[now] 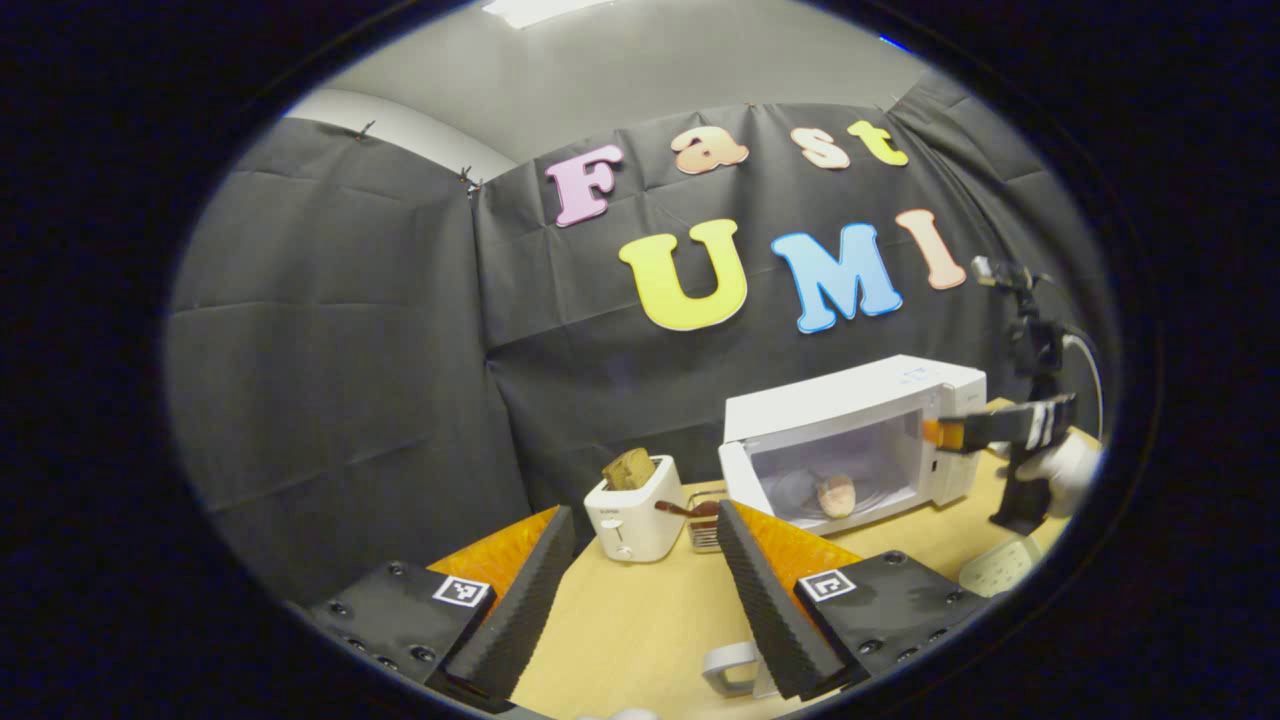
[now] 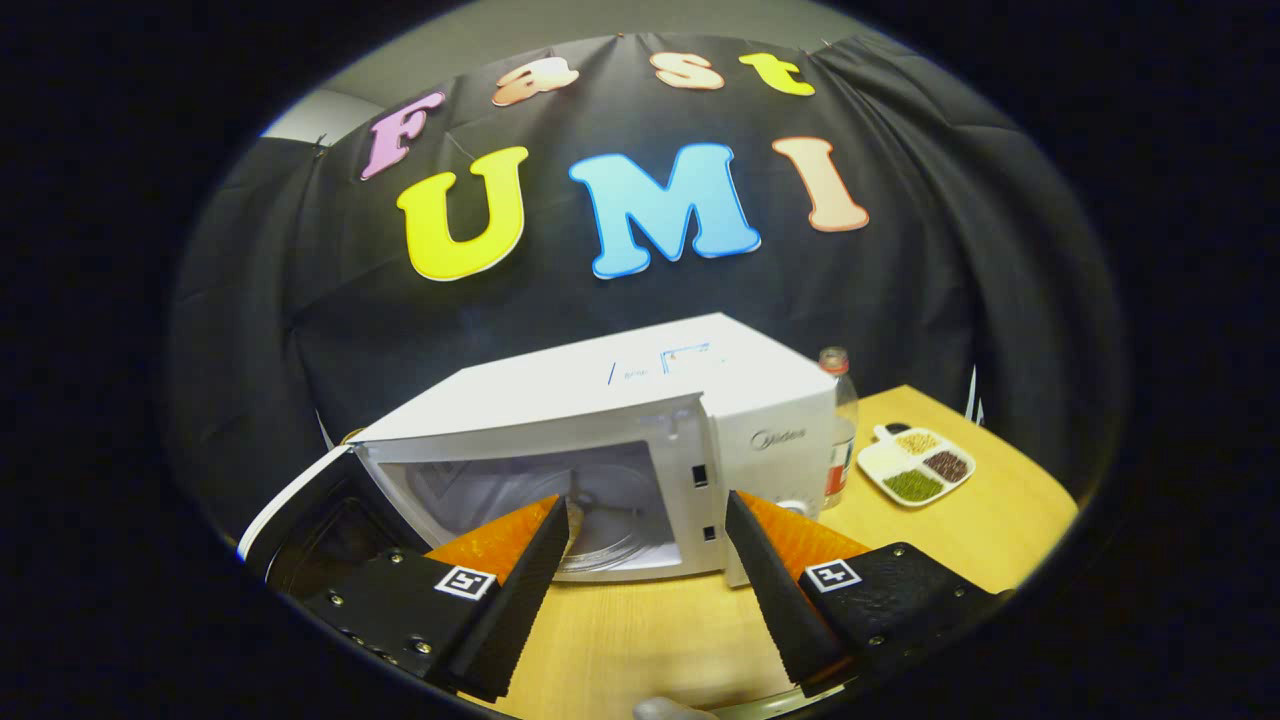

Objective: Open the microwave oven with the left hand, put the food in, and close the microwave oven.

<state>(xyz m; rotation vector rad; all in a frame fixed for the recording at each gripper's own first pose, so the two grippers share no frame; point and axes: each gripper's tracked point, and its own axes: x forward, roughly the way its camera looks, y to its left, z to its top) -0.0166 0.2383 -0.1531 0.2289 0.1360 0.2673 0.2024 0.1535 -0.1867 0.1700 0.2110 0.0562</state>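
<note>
A grey brand name, "Midea", stands on the control panel of the white microwave oven (image 2: 640, 420), beside its open cavity. Faint blue marks on the oven's top panel are too small to read.

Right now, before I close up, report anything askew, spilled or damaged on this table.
Nothing looks spilled or broken. The microwave has its door hanging wide open, which fits the task. The bread slice leans crooked in the toaster.
</note>
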